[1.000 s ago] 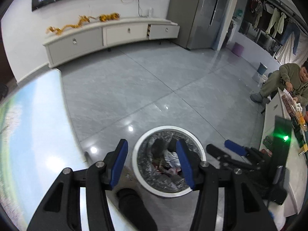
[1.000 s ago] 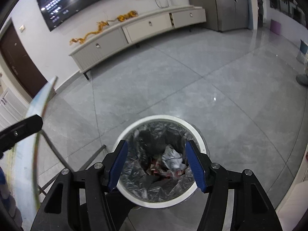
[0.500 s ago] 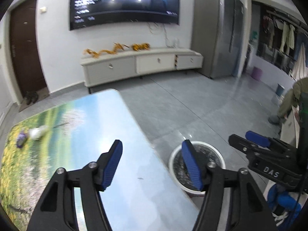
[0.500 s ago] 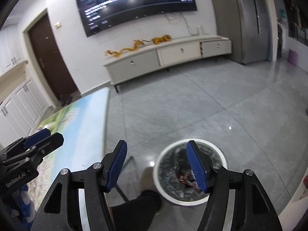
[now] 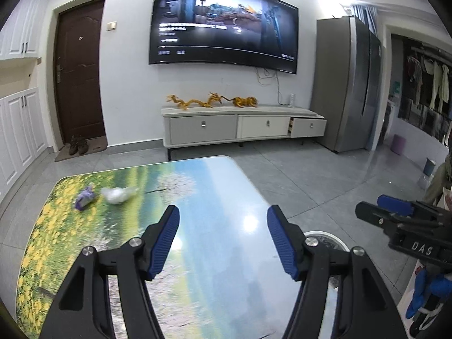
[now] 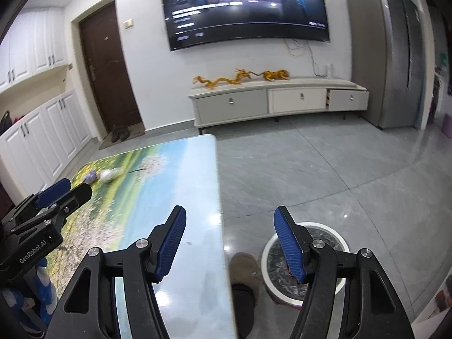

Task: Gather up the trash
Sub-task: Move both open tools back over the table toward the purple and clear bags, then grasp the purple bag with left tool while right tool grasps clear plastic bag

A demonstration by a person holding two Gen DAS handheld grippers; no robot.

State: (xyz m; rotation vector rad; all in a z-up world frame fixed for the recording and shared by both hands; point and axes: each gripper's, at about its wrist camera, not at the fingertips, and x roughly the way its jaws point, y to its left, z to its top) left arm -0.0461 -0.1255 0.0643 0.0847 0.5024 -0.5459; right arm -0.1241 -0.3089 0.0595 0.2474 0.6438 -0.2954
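A crumpled white wad [image 5: 117,195] and a purple wrapper [image 5: 84,200] lie at the far left of the landscape-print table [image 5: 214,254]; both also show small in the right wrist view, the wad [image 6: 108,174] and the wrapper [image 6: 91,176]. A white trash bin [image 6: 303,262] with a grey liner stands on the floor right of the table; only its rim [image 5: 325,236] shows in the left wrist view. My left gripper [image 5: 223,241] is open and empty above the table's near part. My right gripper [image 6: 230,244] is open and empty over the table's right edge.
A white TV cabinet [image 5: 243,125] with gold dragon figures stands against the far wall under a large screen. A grey fridge [image 5: 347,96] is at the right. A person's shoe [image 6: 243,268] is on the floor between table and bin. Grey tile floor lies beyond.
Both grippers have tilted up and swung left, away from above the bin toward the table. The table and its trash have come into view. Both stay open.
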